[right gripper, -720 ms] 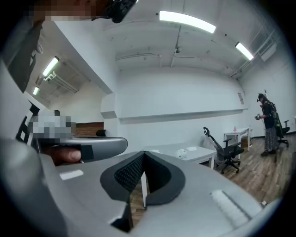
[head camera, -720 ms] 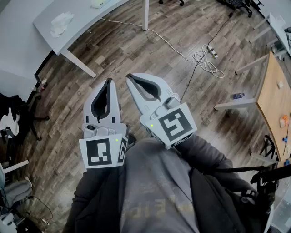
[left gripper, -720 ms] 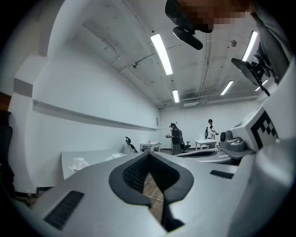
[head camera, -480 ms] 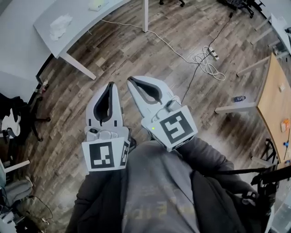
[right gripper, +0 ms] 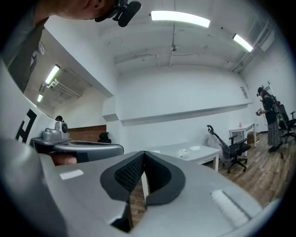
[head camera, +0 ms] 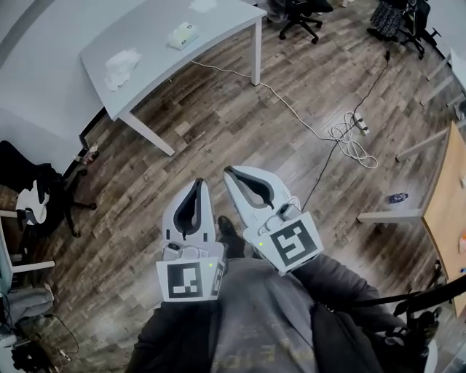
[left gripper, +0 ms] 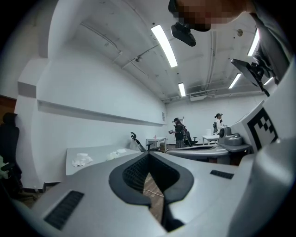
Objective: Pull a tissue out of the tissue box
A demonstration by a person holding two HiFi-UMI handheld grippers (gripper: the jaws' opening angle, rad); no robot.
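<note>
The tissue box (head camera: 182,35) stands on a white table (head camera: 156,22) far ahead at the upper left, with a crumpled tissue (head camera: 122,60) lying to its left. Both grippers hang close to my body over the wood floor, well short of the table. My left gripper (head camera: 199,182) is shut with nothing in it, and so is my right gripper (head camera: 228,172) beside it. The left gripper view shows its closed tips (left gripper: 149,153) with the tissue box (left gripper: 116,154) small in the distance. In the right gripper view the tissue box (right gripper: 183,153) sits beyond that gripper's (right gripper: 144,152) joined tips.
A white cable and power strip (head camera: 348,137) lie on the floor to the right. A wooden-topped table (head camera: 445,211) stands at the right edge, a black chair (head camera: 33,197) at the left, office chairs (head camera: 302,14) at the back. People (left gripper: 179,134) stand far off.
The head view has swung so the white table and tissue box sit lower and more fully in view. Both grippers show lower in the picture and stay shut, side by side.
</note>
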